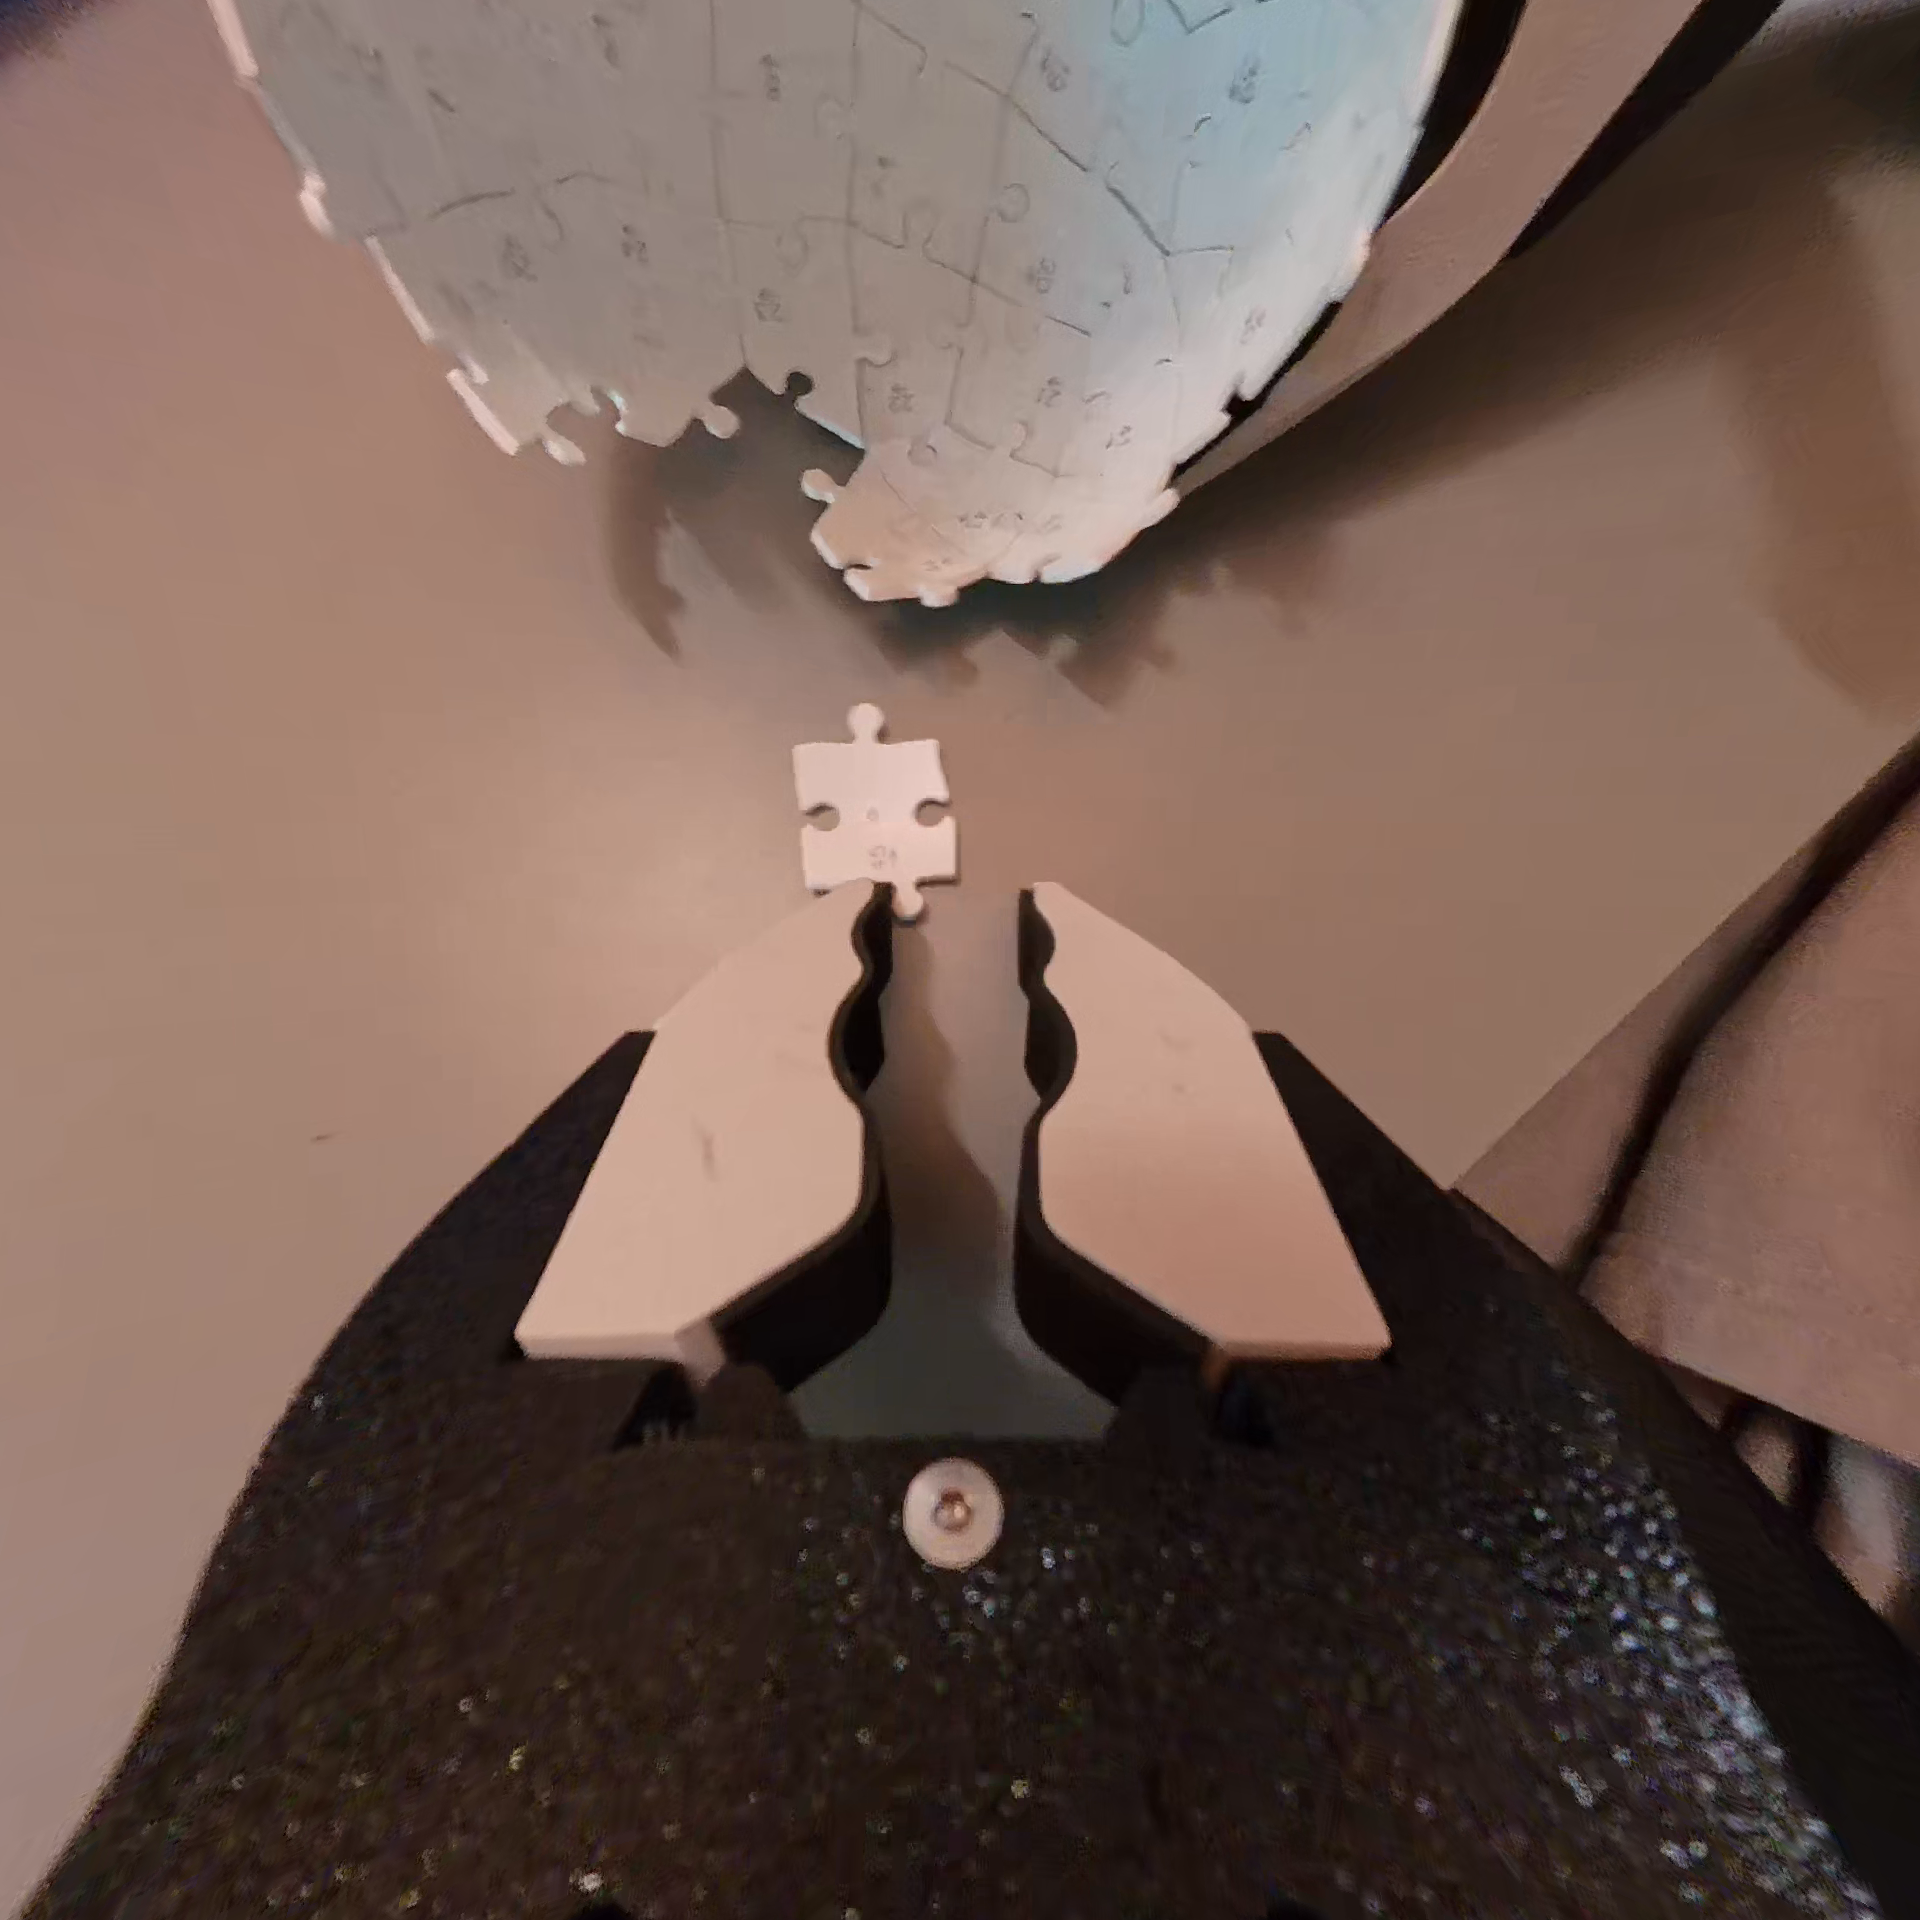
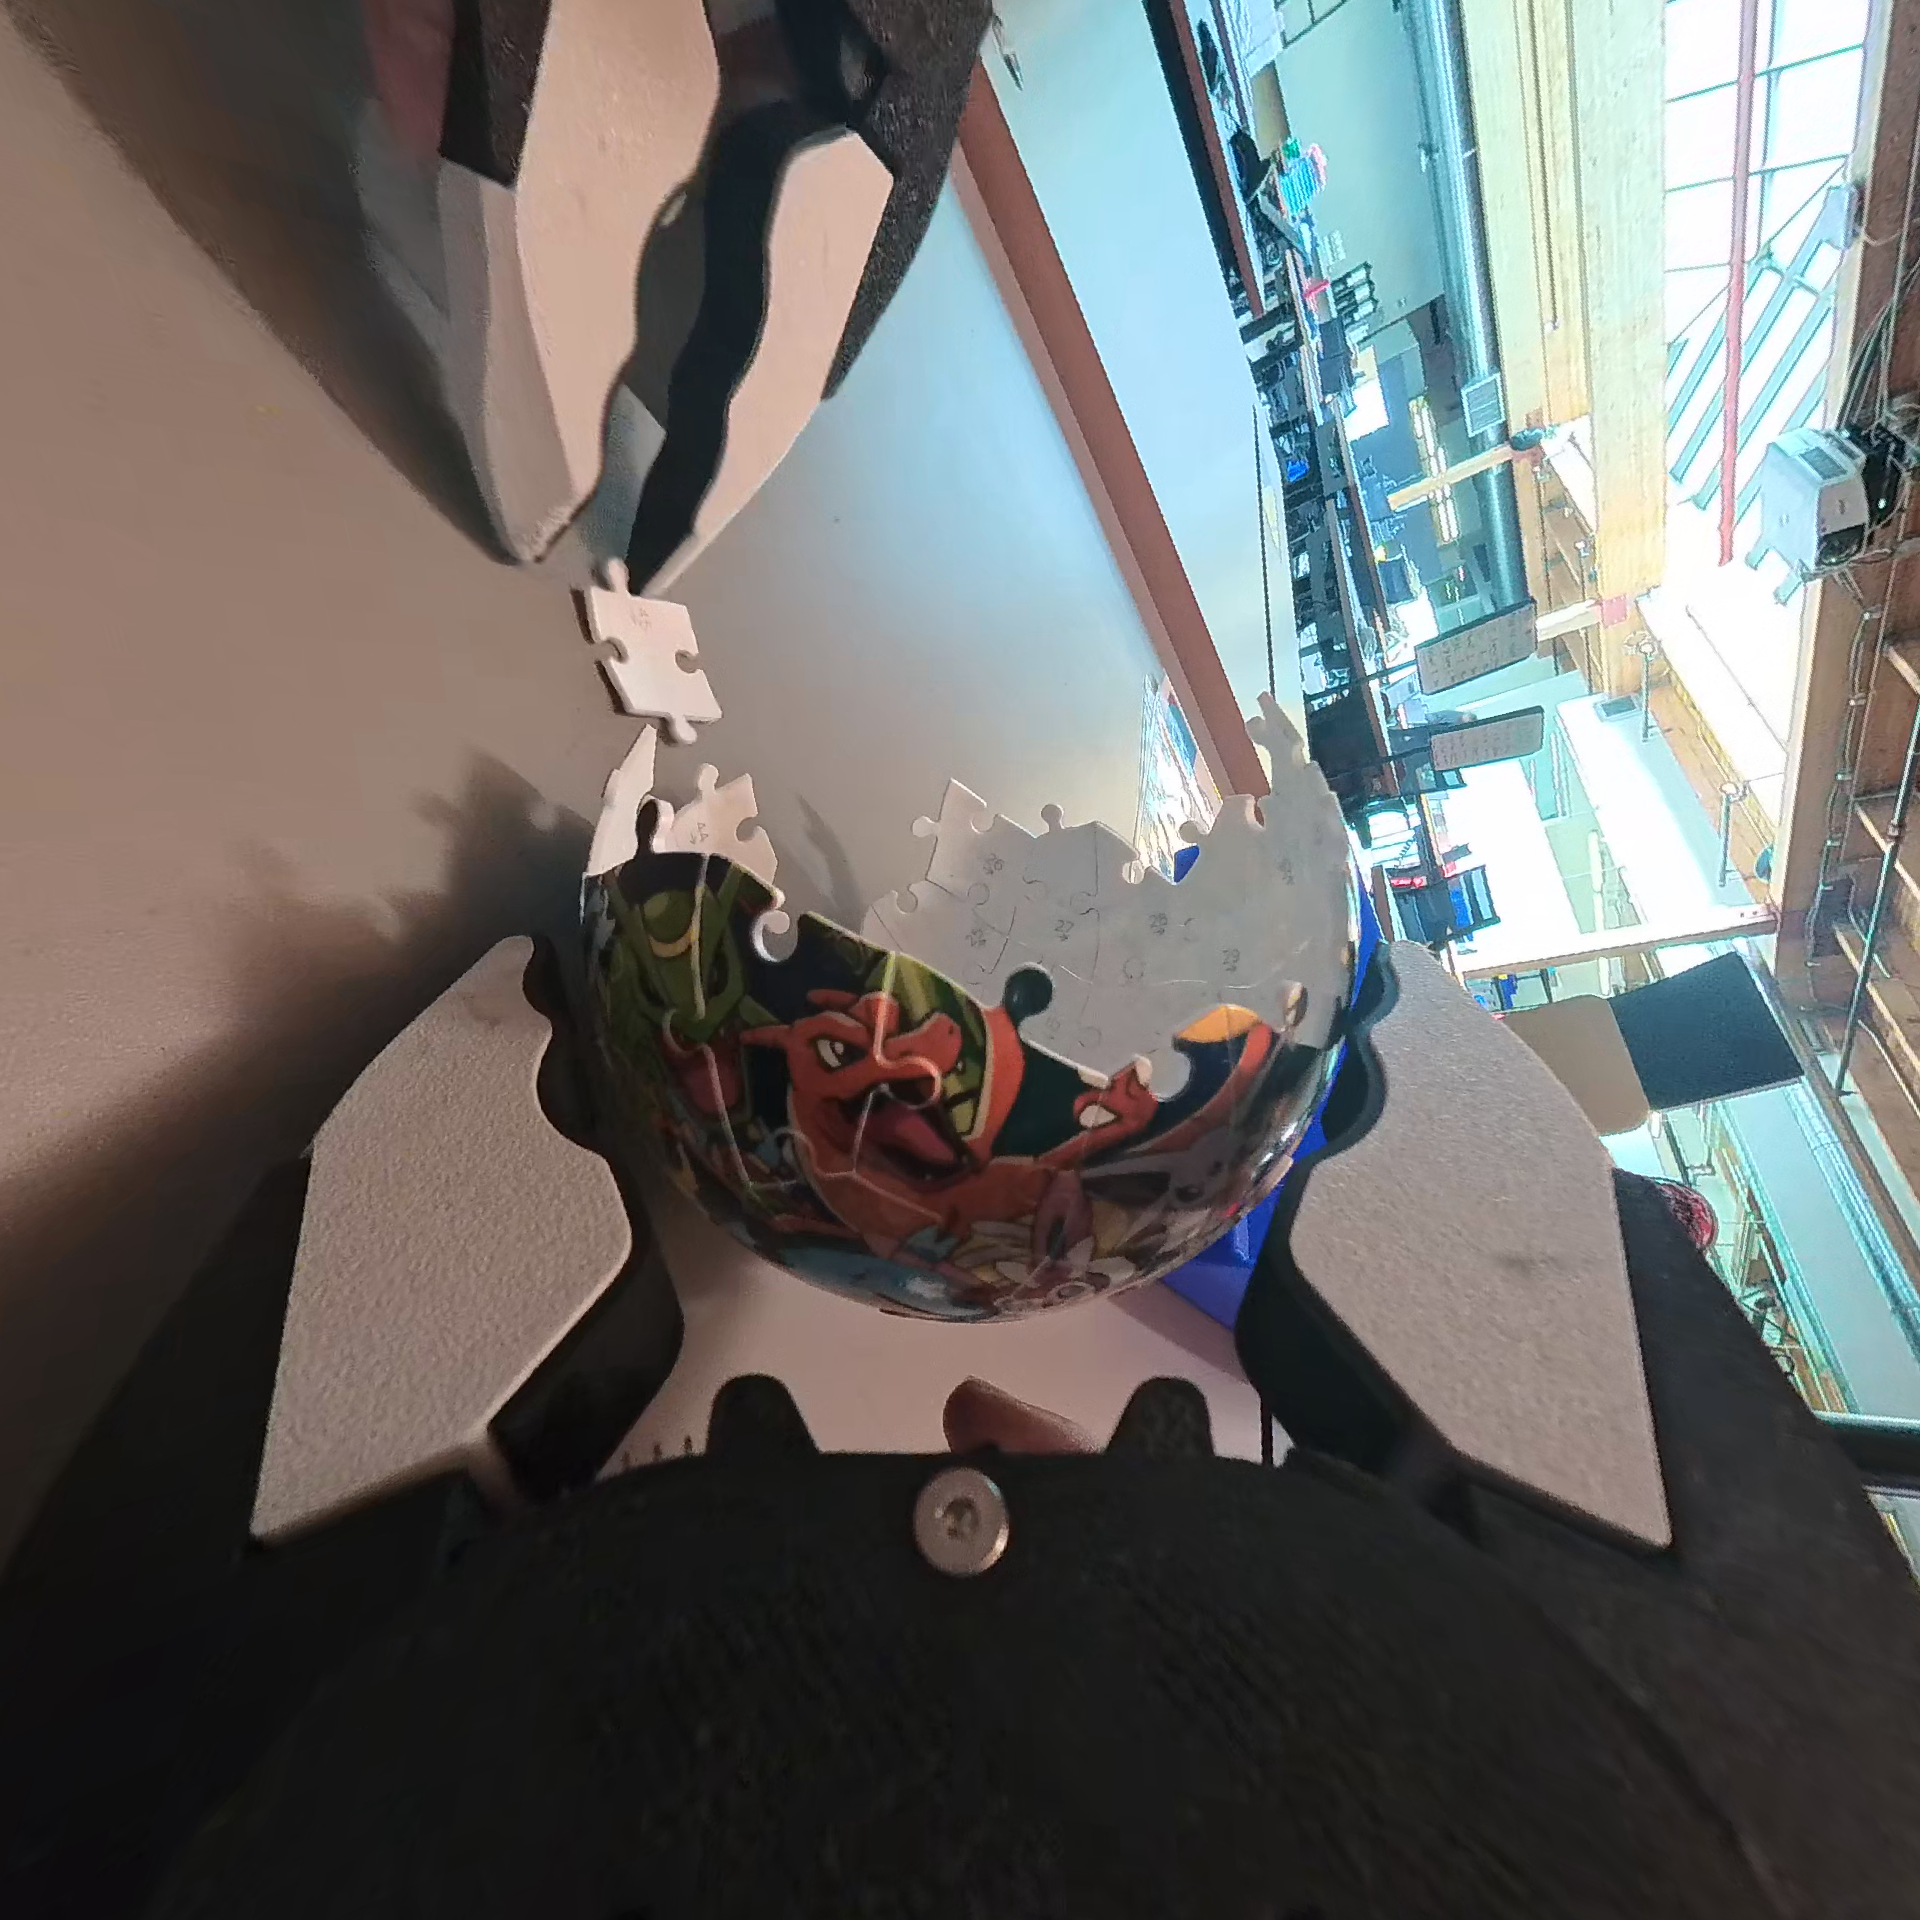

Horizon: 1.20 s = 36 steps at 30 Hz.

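A partly built puzzle globe shell [image 2: 935, 1122], with colourful cartoon print outside and white numbered backs inside, sits between my right gripper's [image 2: 966, 1039] fingers, which are shut on its two sides. In the left wrist view the shell [image 1: 831, 208] shows its white inside and jagged rim just above the table. A single white puzzle piece [image 1: 876, 821] lies face down on the tan table [image 1: 312, 831], between the shell and my left gripper [image 1: 956, 904]. The left gripper is open and empty, and its left fingertip touches the piece's near knob. The piece [image 2: 649, 655] and the left gripper [image 2: 613, 551] also show in the right wrist view.
The table's reddish-brown far edge [image 2: 1091, 416] runs behind the shell, with a workshop room of shelves and desks beyond. A blue object [image 2: 1216, 1268] lies under the shell. A dark cable [image 1: 1662, 1091] runs over a brownish surface to the right of the left gripper.
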Motion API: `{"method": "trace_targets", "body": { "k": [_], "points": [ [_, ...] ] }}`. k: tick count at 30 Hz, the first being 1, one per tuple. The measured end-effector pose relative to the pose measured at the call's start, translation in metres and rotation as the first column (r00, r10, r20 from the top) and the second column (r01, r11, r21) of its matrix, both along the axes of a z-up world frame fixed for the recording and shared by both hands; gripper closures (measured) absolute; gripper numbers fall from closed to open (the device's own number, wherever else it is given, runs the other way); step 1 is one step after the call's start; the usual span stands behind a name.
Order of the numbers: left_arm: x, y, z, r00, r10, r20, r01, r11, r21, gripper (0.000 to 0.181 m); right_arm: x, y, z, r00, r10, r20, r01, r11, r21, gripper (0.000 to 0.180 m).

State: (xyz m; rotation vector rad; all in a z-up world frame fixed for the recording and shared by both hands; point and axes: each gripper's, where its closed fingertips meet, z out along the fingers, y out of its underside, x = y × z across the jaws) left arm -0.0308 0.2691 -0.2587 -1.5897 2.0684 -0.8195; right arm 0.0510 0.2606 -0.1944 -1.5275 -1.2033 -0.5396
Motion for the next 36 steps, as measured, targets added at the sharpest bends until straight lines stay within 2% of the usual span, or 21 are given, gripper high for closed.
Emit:
{"method": "trace_targets", "body": {
  "k": [4,6,9,11,14,17,23,27,30,36],
  "points": [
    [0.002,0.000,0.006,0.999,-0.002,0.041,-0.001,0.997,0.074,0.156,0.000,0.000,0.000,1.000,0.000,0.006,0.000,1.000,-0.001,0.042],
    [0.004,-0.002,0.016,0.994,-0.031,0.106,0.025,0.998,0.061,0.163,0.000,0.000,0.000,1.000,0.000,0.010,0.000,1.000,-0.002,0.043],
    [0.004,0.009,0.017,0.995,-0.030,0.098,0.020,0.995,0.100,0.150,0.001,-0.001,0.000,1.000,-0.001,0.018,0.002,1.000,-0.004,0.044],
    [0.006,0.021,0.012,0.997,-0.026,0.074,0.015,0.988,0.153,0.148,0.001,-0.001,0.000,1.000,0.000,0.012,0.000,1.000,-0.004,0.043],
    [0.007,0.026,0.001,1.000,-0.004,0.002,0.004,0.993,0.115,0.150,-0.001,-0.001,0.000,1.000,0.004,0.016,-0.004,1.000,-0.003,0.043],
    [0.008,0.013,0.000,0.999,0.001,-0.033,-0.001,1.000,-0.001,0.160,-0.002,-0.002,0.001,1.000,0.008,0.014,-0.008,1.000,-0.003,0.043],
    [0.005,0.009,0.000,0.999,-0.012,-0.031,0.014,0.997,0.069,0.159,-0.003,-0.002,0.001,1.000,0.014,0.008,-0.014,1.000,-0.003,0.043],
    [0.010,0.015,0.009,0.999,0.002,0.039,-0.005,0.997,0.078,0.154,-0.007,-0.003,0.002,1.000,0.023,0.016,-0.023,1.000,-0.007,0.043],
    [0.009,0.015,0.003,0.999,-0.039,0.023,0.037,0.995,0.092,0.148,-0.008,-0.003,0.002,0.999,0.028,0.020,-0.028,1.000,-0.009,0.044],
    [0.011,0.015,0.001,0.984,-0.169,0.062,0.161,0.980,0.119,0.153,-0.009,0.003,0.004,0.999,0.045,0.012,-0.044,0.998,-0.045,0.046]
  ]
}}
